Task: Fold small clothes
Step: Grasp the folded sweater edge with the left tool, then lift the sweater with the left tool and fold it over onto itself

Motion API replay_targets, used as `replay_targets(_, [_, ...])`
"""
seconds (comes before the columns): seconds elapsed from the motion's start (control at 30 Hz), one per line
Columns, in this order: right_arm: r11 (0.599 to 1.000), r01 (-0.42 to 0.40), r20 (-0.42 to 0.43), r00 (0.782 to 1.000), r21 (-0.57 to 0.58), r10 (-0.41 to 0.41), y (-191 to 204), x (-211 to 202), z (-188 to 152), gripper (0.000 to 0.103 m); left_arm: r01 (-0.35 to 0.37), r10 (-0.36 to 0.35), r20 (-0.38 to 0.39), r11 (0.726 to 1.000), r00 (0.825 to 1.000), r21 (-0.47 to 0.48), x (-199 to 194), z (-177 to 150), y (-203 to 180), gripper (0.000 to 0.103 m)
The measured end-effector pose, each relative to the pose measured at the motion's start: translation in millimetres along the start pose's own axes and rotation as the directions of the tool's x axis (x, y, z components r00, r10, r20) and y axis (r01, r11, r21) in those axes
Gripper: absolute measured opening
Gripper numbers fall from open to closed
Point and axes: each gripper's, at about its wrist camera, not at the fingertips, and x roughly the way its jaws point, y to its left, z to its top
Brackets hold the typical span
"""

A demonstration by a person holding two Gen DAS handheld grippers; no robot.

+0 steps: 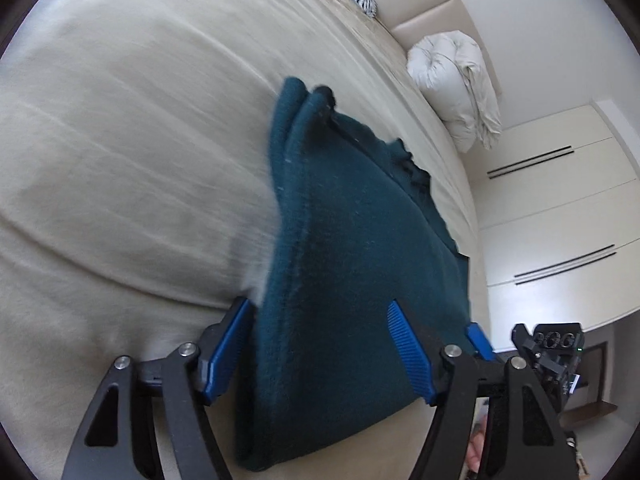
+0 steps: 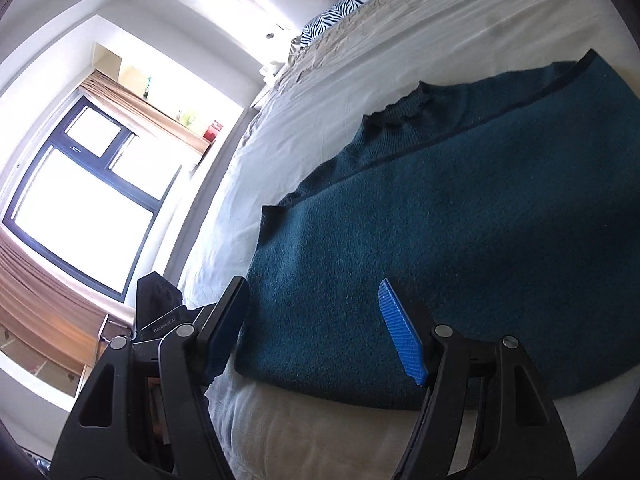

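Both tools, left (image 1: 324, 344) and right (image 2: 320, 328), gape seemingly unclenched over the teal sweater (image 2: 460, 240) on the bed (image 1: 120, 160)

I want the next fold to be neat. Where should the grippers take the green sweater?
Probably the sweater's near edge, one corner per gripper, coming low from the bed's near side. It lies flat and that edge is straight and free. Both sets of jaws stand open.

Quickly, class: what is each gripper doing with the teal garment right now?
Left gripper: open, jaws astride the teal garment, not clamped.
Right gripper: open, over the garment's edge, holding nothing.
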Motion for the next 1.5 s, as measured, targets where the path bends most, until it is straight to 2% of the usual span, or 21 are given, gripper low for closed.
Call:
replay_targets(0.1, [1.0, -0.019, -0.018, 1.0, 0.005, 0.019, 0.6, 9.8, 3.4, 0.067, 0.039, -0.039, -0.017, 0.999, 0.999, -0.024, 3.6, 5.0, -1.0, 0.072])
replay_targets(0.17, [1.0, -0.026, -0.031, 0.999, 0.006, 0.026, 1.9, 17.5, 7.0, 0.067, 0.088, -0.089, -0.026, 0.995, 0.996, -0.046, 4.8, 4.9, -0.1, 0.071])
replay_targets(0.3, [0.998, -0.054, -0.06, 0.997, 0.04, 0.057, -0.2, 34.6, 16.3, 0.067, 0.183, -0.188, -0.032, 0.976, 0.982, -0.121, 7.7, 4.1, 8.9, 0.067])
replay_targets(0.4, [0.996, -0.066, -0.079, 0.994, 0.066, 0.072, -3.8, 49.3, 21.6, 0.067, 0.207, -0.213, -0.031, 0.968, 0.977, -0.142, 11.0, 6.5, 10.9, 0.065])
replay_targets(0.47, [0.994, -0.071, -0.093, 0.992, 0.086, 0.079, -6.9, 60.9, 24.1, 0.067, 0.207, -0.214, -0.038, 0.968, 0.976, -0.14, 14.3, 8.4, 9.5, 0.06])
replay_targets(0.53, [0.992, -0.075, -0.107, 0.99, 0.105, 0.086, -10.4, 72.2, 26.4, 0.067, 0.204, -0.212, -0.046, 0.969, 0.976, -0.14, 17.4, 10.4, 8.7, 0.04])
replay_targets(0.57, [0.99, -0.074, -0.113, 0.99, 0.117, 0.088, -13.0, 78.8, 27.9, 0.067, 0.2, -0.209, -0.048, 0.97, 0.977, -0.141, 19.7, 11.5, 8.2, 0.034])
replay_targets(0.6, [0.989, -0.075, -0.118, 0.989, 0.13, 0.09, -16.3, 85.4, 29.8, 0.067, 0.196, -0.205, -0.048, 0.97, 0.978, -0.145, 20.3, 11.7, 9.9, 0.022])
replay_targets(0.63, [0.988, -0.075, -0.121, 0.988, 0.138, 0.092, -19.0, 90.3, 31.0, 0.067, 0.192, -0.2, -0.044, 0.97, 0.979, -0.15, 20.9, 11.8, 11.7, 0.016])
replay_targets(0.83, [0.985, -0.097, -0.146, 0.982, 0.146, 0.118, -33.7, 108.5, 32.5, 0.065, 0.184, -0.189, -0.021, 0.972, 0.982, -0.146, 16.0, 12.9, 7.0, 0.014])
replay_targets(1.0, [0.977, -0.116, -0.152, 0.978, 0.178, 0.144, -36.6, 102.4, 35.7, 0.065, 0.172, -0.173, -0.01, 0.982, 0.985, -0.076, 7.2, 14.5, -22.5, 0.014])
replay_targets(1.2, [0.953, -0.195, -0.075, 0.973, 0.232, 0.218, -53.7, 62.2, 53.7, 0.066, 0.167, -0.167, -0.014, 0.985, 0.986, 0.035, 7.7, 18.4, -84.4, 0.014])
replay_targets(1.37, [0.915, -0.262, 0.014, 0.962, 0.308, 0.271, -88.7, 21.2, 73.5, 0.067, 0.174, -0.165, -0.068, 0.973, 0.984, 0.149, 38.9, 11.2, -152.0, 0.014])
replay_targets(1.5, [0.879, -0.3, 0.081, 0.953, 0.371, 0.291, -127.1, -7.2, 82.5, 0.071, 0.189, -0.164, -0.131, 0.959, 0.978, 0.211, 86.6, -2.8, -198.2, 0.014])
